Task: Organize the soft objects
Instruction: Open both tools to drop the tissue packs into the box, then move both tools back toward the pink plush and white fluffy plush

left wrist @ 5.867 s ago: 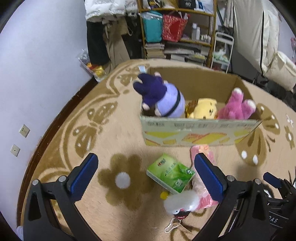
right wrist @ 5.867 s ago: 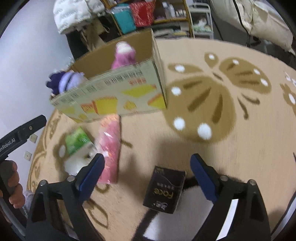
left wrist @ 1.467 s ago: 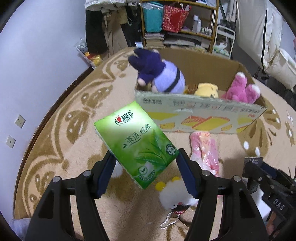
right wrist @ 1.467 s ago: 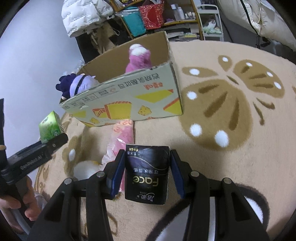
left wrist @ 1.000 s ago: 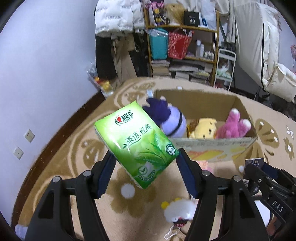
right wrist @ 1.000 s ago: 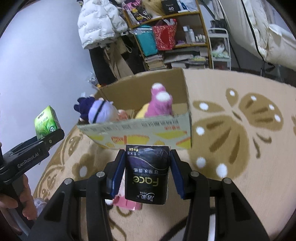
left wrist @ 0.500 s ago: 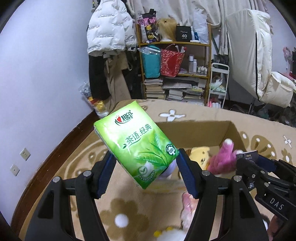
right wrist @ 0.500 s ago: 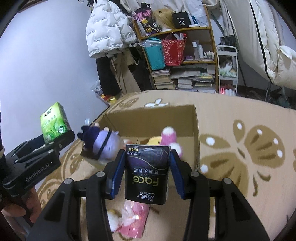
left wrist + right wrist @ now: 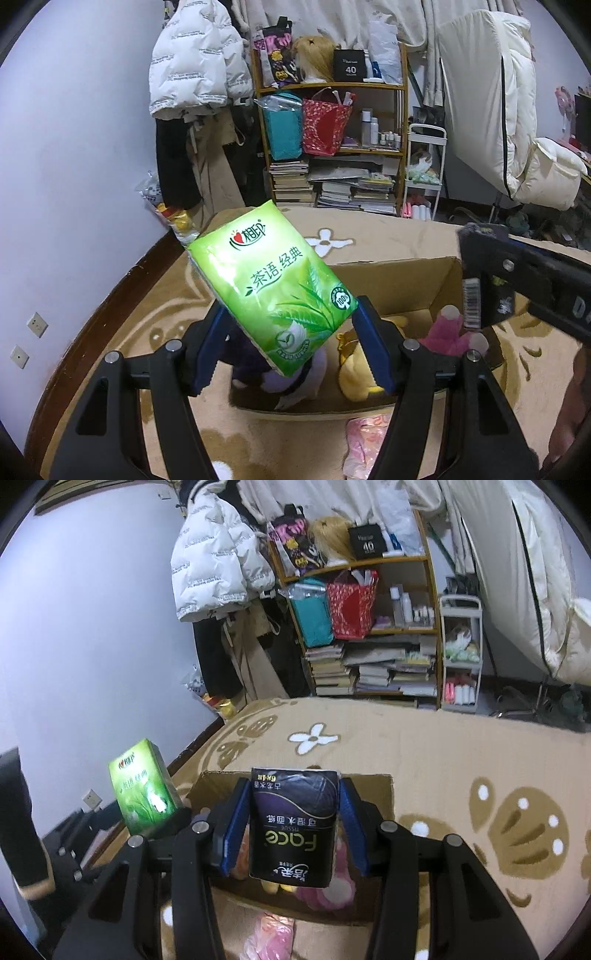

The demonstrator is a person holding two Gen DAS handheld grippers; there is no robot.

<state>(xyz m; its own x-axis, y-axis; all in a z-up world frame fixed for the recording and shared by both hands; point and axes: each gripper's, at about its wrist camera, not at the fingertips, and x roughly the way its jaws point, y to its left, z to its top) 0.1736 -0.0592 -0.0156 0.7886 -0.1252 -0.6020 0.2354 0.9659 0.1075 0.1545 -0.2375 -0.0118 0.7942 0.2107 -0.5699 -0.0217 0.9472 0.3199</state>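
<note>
Left gripper (image 9: 291, 345): clenched on green tissue pack (image 9: 271, 284), frame centre, tilted, above the box (image 9: 424, 284). Right gripper (image 9: 293, 834): clenched on black tissue pack (image 9: 293, 827), lower centre, over the box interior. Box contents partly hidden: purple toy (image 9: 273, 376), yellow toy (image 9: 356, 373), pink toy (image 9: 448, 332). Pink bag (image 9: 271, 938) on the carpet (image 9: 461, 753), cut off at the bottom edge.

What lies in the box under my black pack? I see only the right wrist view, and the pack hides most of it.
Observer: The left wrist view shows a yellow plush in the middle of the cardboard box.
Operator: Anything left of it?
Observer: A purple plush, partly behind the green tissue pack in the left gripper.
Operator: And right of it?
Observer: A pink plush, below your black pack.
</note>
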